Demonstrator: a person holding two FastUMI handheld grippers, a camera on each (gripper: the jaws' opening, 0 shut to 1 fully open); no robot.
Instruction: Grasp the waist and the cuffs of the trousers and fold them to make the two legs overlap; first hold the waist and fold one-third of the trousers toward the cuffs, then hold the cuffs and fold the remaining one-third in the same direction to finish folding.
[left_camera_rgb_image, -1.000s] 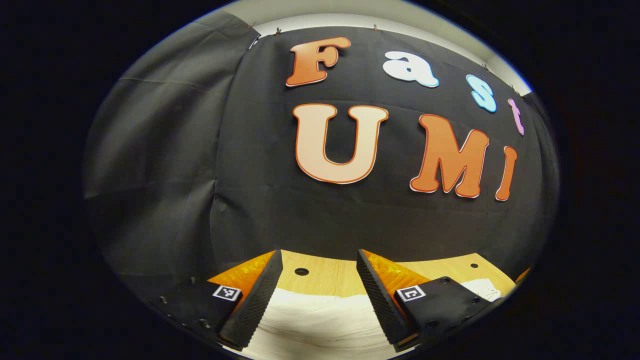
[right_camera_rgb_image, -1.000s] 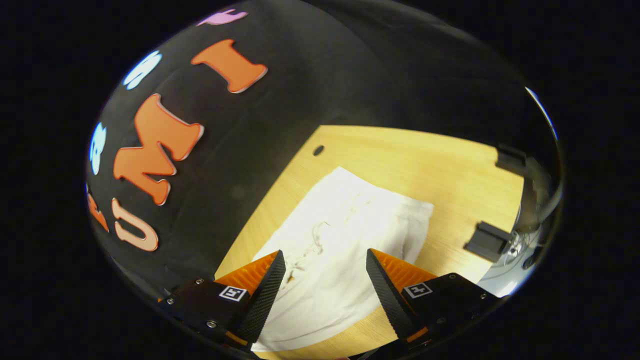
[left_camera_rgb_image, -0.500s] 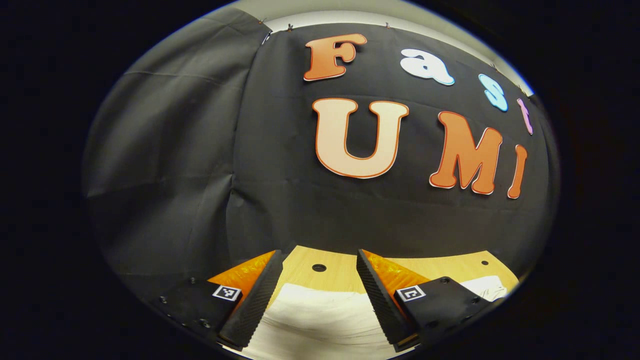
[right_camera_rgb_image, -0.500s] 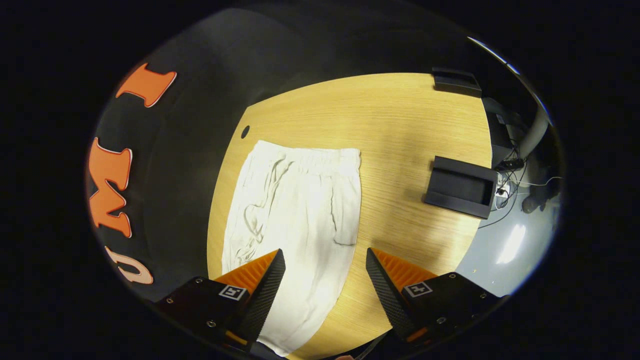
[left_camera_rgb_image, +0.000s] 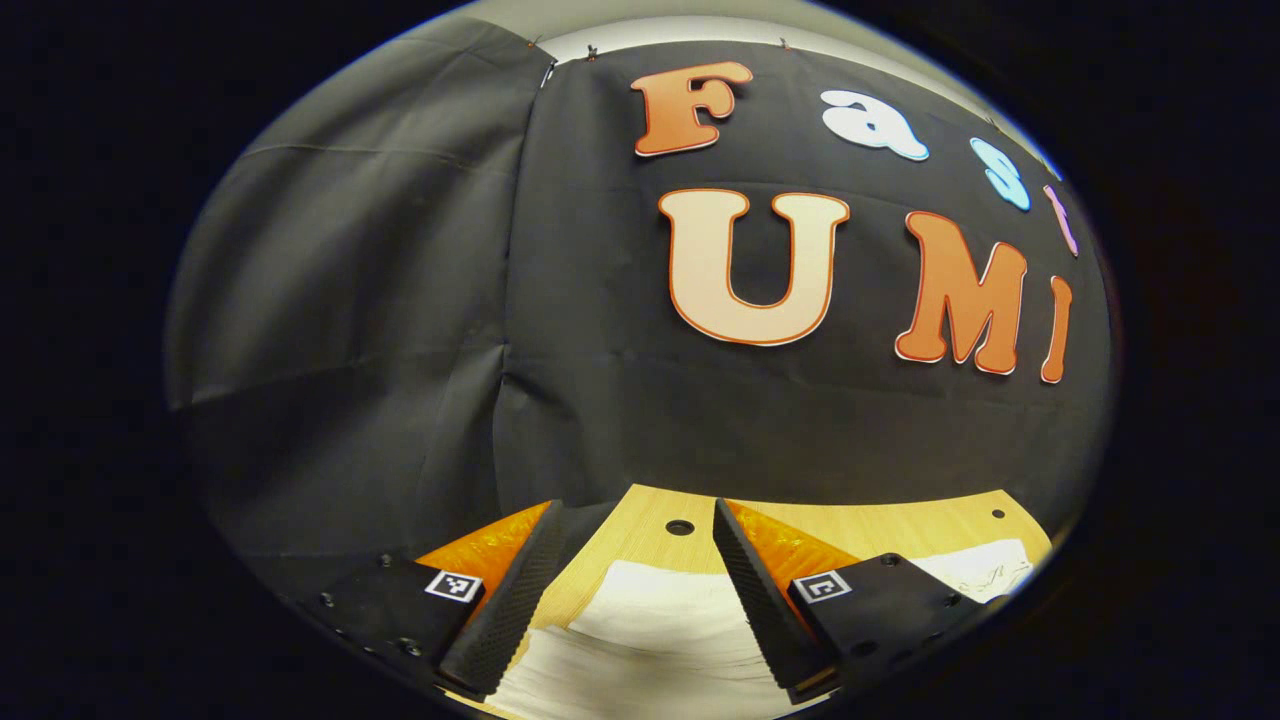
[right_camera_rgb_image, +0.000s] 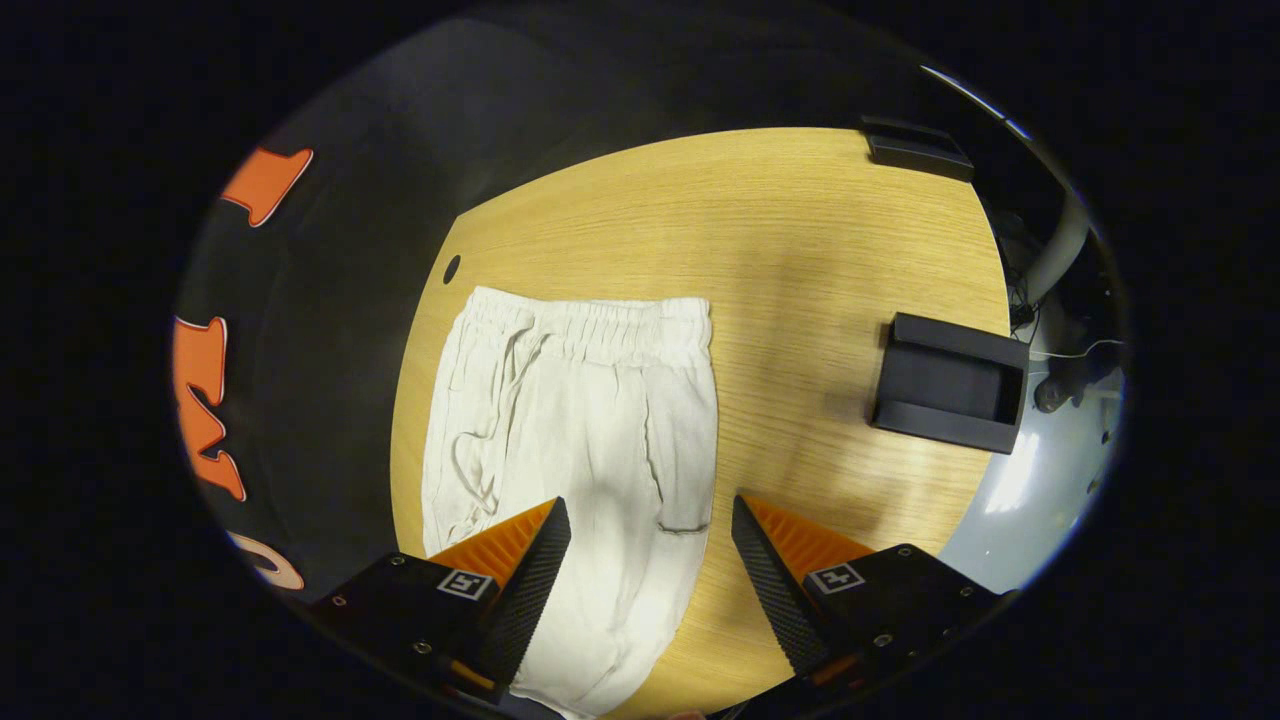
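White trousers (right_camera_rgb_image: 585, 420) flat on tabletop (right_camera_rgb_image: 800, 260) near wall-side edge, waist (right_camera_rgb_image: 590, 322) far end. Soft, light, limp; likely sags, so pinch waistband corners and cuffs. Left tongs (left_camera_rgb_image: 632, 590) and right tongs (right_camera_rgb_image: 645, 580) agape, empty, hovering above cloth

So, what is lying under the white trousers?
The white trousers lie flat on the wooden table, which shows bare all around them. Whatever is directly beneath the fabric is covered, so I cannot tell.
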